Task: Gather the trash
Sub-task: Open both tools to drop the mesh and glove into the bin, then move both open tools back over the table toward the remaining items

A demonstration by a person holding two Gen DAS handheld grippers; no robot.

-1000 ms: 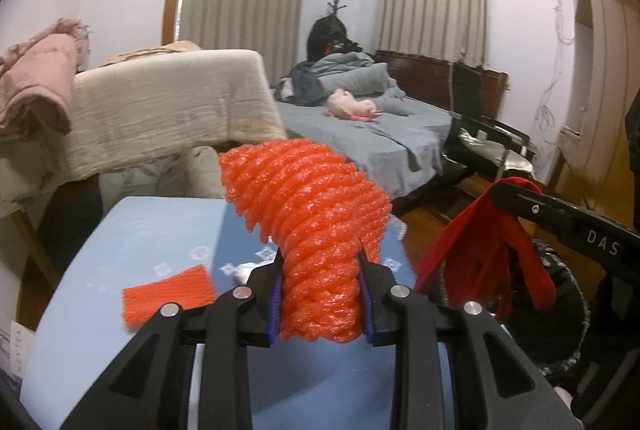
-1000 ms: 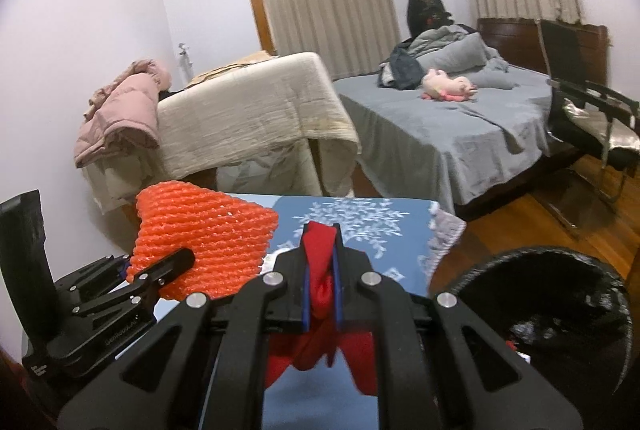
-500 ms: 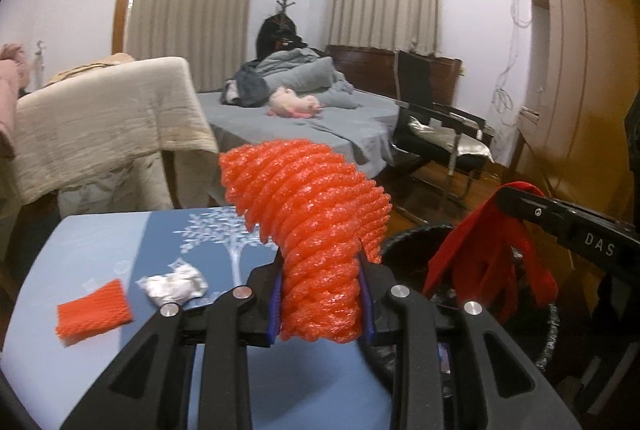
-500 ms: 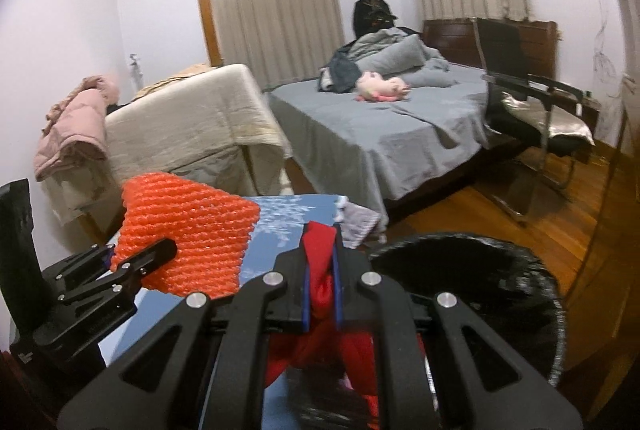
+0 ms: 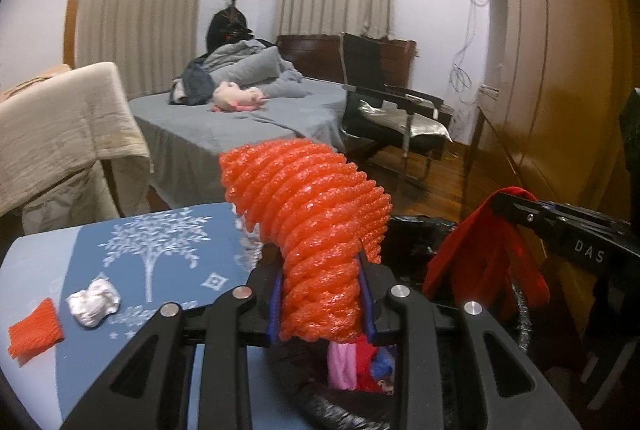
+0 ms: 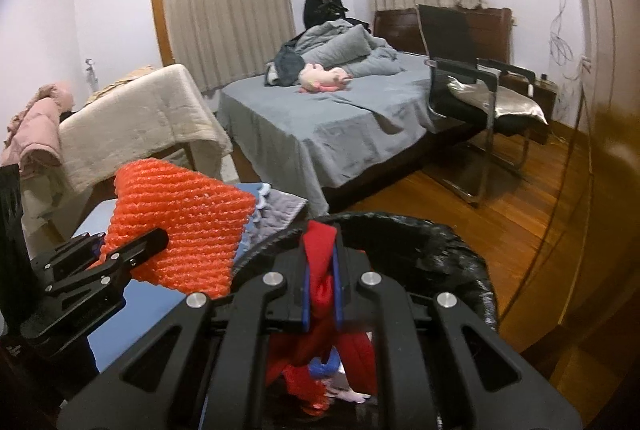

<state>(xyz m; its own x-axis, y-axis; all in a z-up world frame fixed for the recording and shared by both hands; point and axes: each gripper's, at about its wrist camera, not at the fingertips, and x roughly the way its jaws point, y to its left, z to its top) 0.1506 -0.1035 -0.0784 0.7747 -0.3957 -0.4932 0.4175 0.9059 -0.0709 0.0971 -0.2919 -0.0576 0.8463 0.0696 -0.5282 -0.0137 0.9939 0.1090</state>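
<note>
My left gripper (image 5: 322,304) is shut on an orange foam net (image 5: 308,214), held over the near rim of a black-lined trash bin (image 5: 416,230). The net also shows in the right wrist view (image 6: 180,222). My right gripper (image 6: 322,284) is shut on a red plastic bag (image 6: 320,262) that hangs above the bin opening (image 6: 440,246); the bag also shows in the left wrist view (image 5: 480,250). Pink, red and blue trash (image 5: 356,366) lies inside the bin. A second orange net piece (image 5: 36,330) and a crumpled white paper (image 5: 94,302) lie on the blue table (image 5: 160,254).
A grey bed (image 6: 332,118) with a pink plush toy stands behind the table. A black chair (image 6: 472,86) stands on the wooden floor to the right. A beige-covered piece of furniture (image 6: 132,122) is at the left. A wooden wardrobe (image 5: 560,70) lines the right wall.
Both grippers have swung right from over the table to over the trash bin, still holding the orange net and the red bag. The bin's contents are now in view.
</note>
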